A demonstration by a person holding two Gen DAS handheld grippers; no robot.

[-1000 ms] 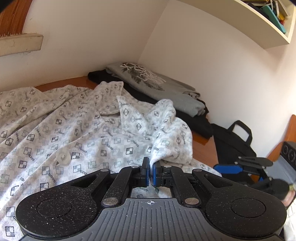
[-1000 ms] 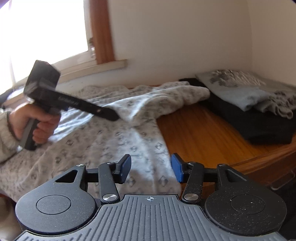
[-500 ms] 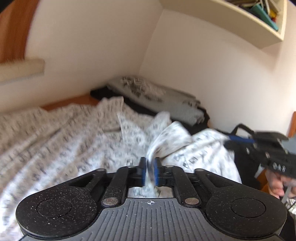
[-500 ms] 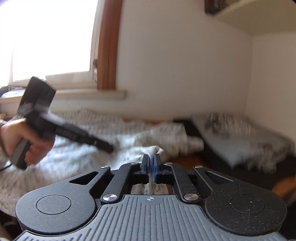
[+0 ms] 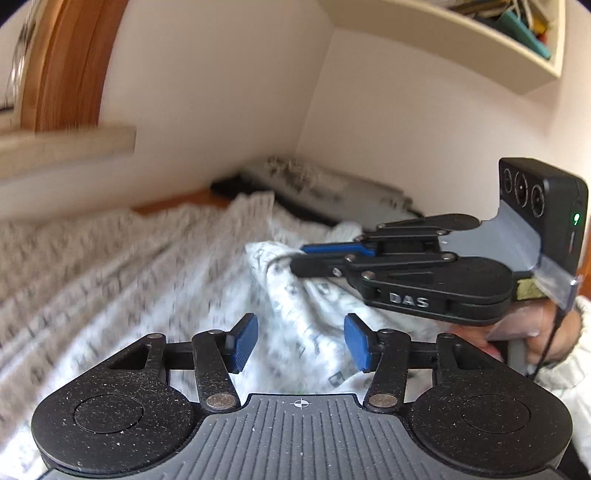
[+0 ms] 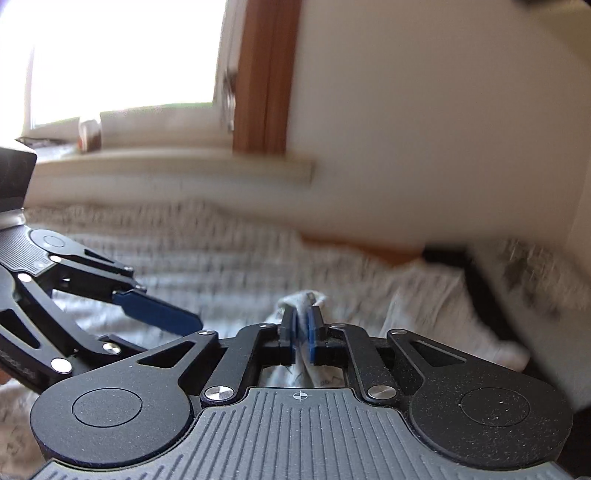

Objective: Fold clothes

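Note:
A white shirt with a small dark square print (image 5: 110,266) lies spread over the wooden surface; it also shows in the right wrist view (image 6: 207,258). My left gripper (image 5: 301,343) is open and empty just above the cloth. My right gripper (image 6: 302,328) is shut on a bunched fold of the shirt (image 6: 301,301) and holds it lifted. In the left wrist view the right gripper (image 5: 306,256) reaches in from the right with the raised cloth (image 5: 295,295) in it. The open left gripper (image 6: 159,314) shows at the left of the right wrist view.
A folded grey printed shirt (image 5: 332,188) lies on a black garment (image 5: 229,186) in the far corner by the walls. A window sill (image 5: 62,147) runs along the left. A wall shelf with books (image 5: 480,33) hangs at the upper right.
My left gripper has opened and let go of the shirt fold it held. My right gripper shut on the shirt and has lifted it up and to the left.

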